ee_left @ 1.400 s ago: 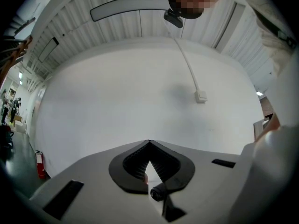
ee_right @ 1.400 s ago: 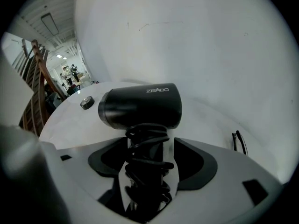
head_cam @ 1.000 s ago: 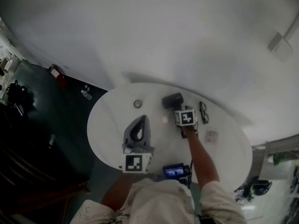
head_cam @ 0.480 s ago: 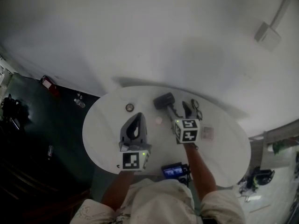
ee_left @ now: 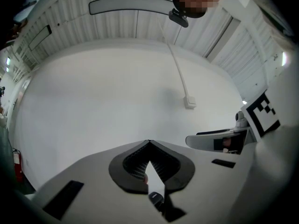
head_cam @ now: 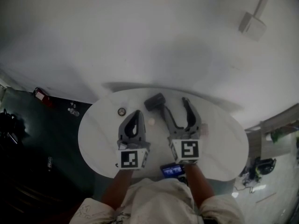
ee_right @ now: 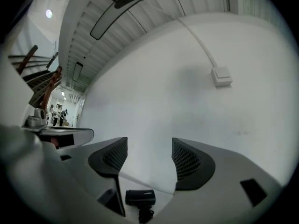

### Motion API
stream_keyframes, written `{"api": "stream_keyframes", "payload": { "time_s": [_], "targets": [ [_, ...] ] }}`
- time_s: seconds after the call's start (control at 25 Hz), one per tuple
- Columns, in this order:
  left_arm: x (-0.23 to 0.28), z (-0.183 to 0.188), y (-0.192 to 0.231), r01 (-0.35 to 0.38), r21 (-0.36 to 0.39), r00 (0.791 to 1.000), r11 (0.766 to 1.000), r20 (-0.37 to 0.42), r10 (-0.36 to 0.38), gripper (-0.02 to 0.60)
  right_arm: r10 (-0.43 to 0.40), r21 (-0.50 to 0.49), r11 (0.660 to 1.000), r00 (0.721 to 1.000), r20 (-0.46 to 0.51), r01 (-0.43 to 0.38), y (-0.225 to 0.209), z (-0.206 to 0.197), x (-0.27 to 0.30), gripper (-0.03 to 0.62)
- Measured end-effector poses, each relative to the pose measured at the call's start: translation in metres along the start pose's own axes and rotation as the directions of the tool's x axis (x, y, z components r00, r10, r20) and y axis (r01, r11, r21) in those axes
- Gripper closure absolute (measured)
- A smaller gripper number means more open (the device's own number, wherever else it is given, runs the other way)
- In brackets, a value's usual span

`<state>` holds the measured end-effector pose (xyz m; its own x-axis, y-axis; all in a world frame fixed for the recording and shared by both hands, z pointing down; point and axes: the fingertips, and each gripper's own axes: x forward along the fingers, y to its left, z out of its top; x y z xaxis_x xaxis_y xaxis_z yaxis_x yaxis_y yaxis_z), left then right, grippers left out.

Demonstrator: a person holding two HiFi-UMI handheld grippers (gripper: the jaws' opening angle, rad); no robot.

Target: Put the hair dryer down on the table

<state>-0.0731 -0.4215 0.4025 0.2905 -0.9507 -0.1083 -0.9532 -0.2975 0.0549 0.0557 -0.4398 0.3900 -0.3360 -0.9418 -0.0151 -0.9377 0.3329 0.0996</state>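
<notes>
the hair dryer [head_cam: 154, 101] lies on the table [head_cam: 219, 148] near its far edge, dark barrel pointing left, and nothing has hold of it. the right gripper [head_cam: 174, 104] hangs just on the near side of it with its jaws spread wide and nothing between them. in the right gripper view the hair dryer [ee_right: 140, 197] sits low between the two padded tips, clear of both. the left gripper [head_cam: 137, 112] is over the left half of the table with its jaws pressed together on nothing, tips meeting in a point [ee_left: 149, 141].

the setting-down looks as good as done. what remains, as i judge it, is to get the right gripper away cleanly: leave the jaws wide, draw straight back toward the near edge, and lift a little so no tip catches the handle or the cord and spins the dryer.

around it are a small round object [head_cam: 122, 111] by the far-left edge, a small pale thing [head_cam: 151, 122] between the two grippers, a pinkish item [head_cam: 206, 130] just right of the right gripper, and a dark device with a lit screen [head_cam: 172, 170] at the near edge, right in the line of retreat, so the pull back should stay above it.
</notes>
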Motion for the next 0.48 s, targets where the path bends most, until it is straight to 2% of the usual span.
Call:
{"api": "stream_keyframes", "payload": {
  "time_s": [0.28, 0.48],
  "targets": [
    [0.005, -0.001, -0.014, 0.04, -0.007, 0.999, 0.999, 0.003, -0.04, 0.586, -0.018, -0.002, 1.0, 0.999, 0.037, 0.018, -0.005, 0.017, -0.019, 0.297],
    [0.007, -0.001, -0.022, 0.059, -0.014, 0.998, 0.998, -0.002, -0.059, 0.586, -0.031, -0.01, 0.999, 0.998, 0.046, 0.031, -0.01, 0.018, -0.027, 0.441]
  ]
}}
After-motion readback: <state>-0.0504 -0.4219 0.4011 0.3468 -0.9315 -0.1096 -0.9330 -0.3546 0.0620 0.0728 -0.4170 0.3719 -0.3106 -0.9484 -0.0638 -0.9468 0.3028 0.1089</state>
